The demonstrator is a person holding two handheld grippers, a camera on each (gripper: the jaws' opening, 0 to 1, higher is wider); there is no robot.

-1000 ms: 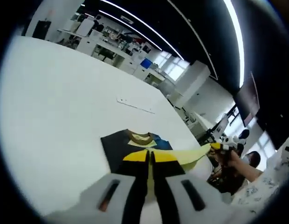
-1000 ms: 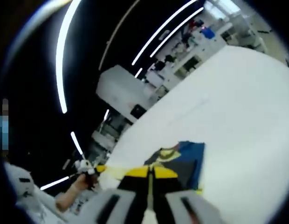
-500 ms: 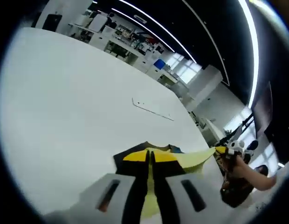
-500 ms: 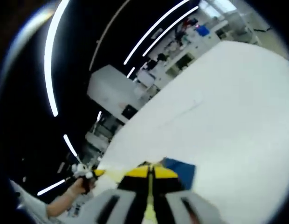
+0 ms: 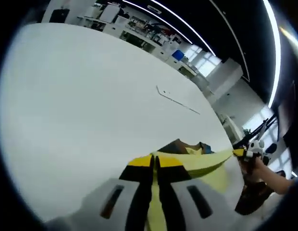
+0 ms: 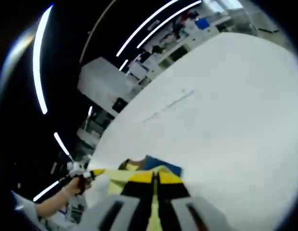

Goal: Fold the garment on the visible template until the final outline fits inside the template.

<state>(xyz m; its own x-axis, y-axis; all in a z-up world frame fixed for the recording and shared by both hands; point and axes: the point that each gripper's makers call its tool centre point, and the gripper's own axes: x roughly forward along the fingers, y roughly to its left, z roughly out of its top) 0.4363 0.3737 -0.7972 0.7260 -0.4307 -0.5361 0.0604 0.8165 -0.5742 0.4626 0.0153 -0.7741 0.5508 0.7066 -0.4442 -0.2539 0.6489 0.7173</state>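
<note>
The garment is dark and blue on the front with a yellow collar and a pale yellow inside. In the left gripper view my left gripper [image 5: 155,159] is shut on its yellow edge [image 5: 206,162], lifted over the dark front [image 5: 175,146]. The edge runs taut to my right gripper [image 5: 240,153], held in a hand at the right. In the right gripper view my right gripper [image 6: 155,174] is shut on the same yellow edge [image 6: 121,175]. A blue strip of garment [image 6: 163,166] shows past it, and my left gripper [image 6: 93,172] holds the far corner.
A wide white table [image 5: 81,96] carries the garment. A thin pale strip [image 5: 178,100] lies on it farther out, also in the right gripper view [image 6: 168,106]. Desks and shelves stand beyond the table's far edge. A person's hand and sleeve [image 5: 264,173] are at the right.
Both grippers have carried the yellow edge forward over the garment, so less of the dark and blue front shows. Both views have tilted down toward the table.
</note>
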